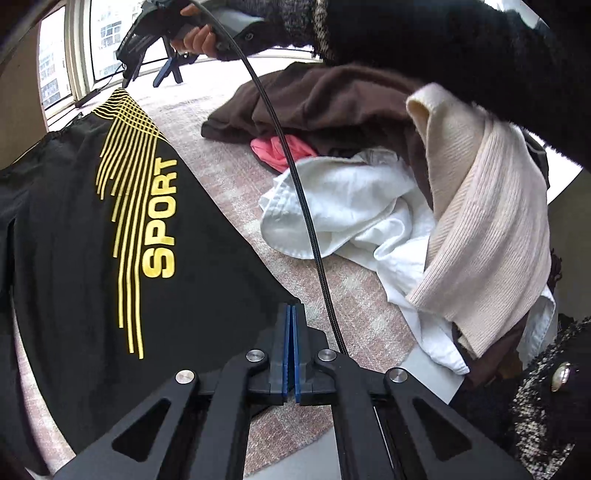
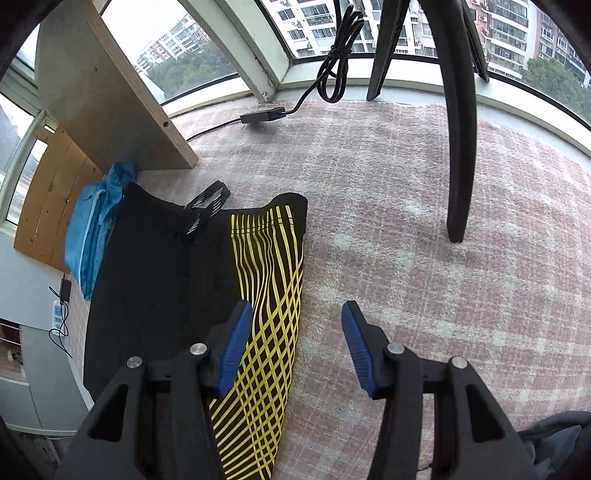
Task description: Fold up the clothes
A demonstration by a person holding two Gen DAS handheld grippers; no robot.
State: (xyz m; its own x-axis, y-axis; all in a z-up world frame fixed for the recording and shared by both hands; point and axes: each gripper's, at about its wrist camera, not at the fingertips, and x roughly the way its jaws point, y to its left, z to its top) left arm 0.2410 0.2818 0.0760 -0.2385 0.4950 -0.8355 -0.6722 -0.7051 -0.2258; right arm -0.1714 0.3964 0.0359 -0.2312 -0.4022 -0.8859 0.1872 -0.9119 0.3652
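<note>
The left gripper (image 1: 290, 314) sits low over the rug (image 1: 229, 184), its blue pads pressed together right at the corner of the black shorts (image 1: 74, 229); whether a bit of hem is pinched between them I cannot tell. The shorts lie spread flat on the rug, yellow stripes and the word SPORT facing up. A black cable (image 1: 295, 177) arcs across just beyond the gripper. To its right is a loose heap: a cream knit (image 1: 480, 229) draped over a white garment (image 1: 351, 206), with a pink piece (image 1: 280, 147) and a brown one (image 1: 332, 99) behind.

The right gripper (image 2: 297, 314) hovers with its jaws wide, holding nothing, one finger over the striped edge of the shorts (image 2: 155, 280), the other over bare rug (image 2: 406, 206). Past the shorts lies a blue cloth (image 2: 96, 229) beside a wooden board (image 2: 99, 92). Farther off, a black stand leg (image 2: 460, 147) rests on the rug, and a power adapter (image 2: 262, 115) lies by the window (image 2: 325, 22).
</note>
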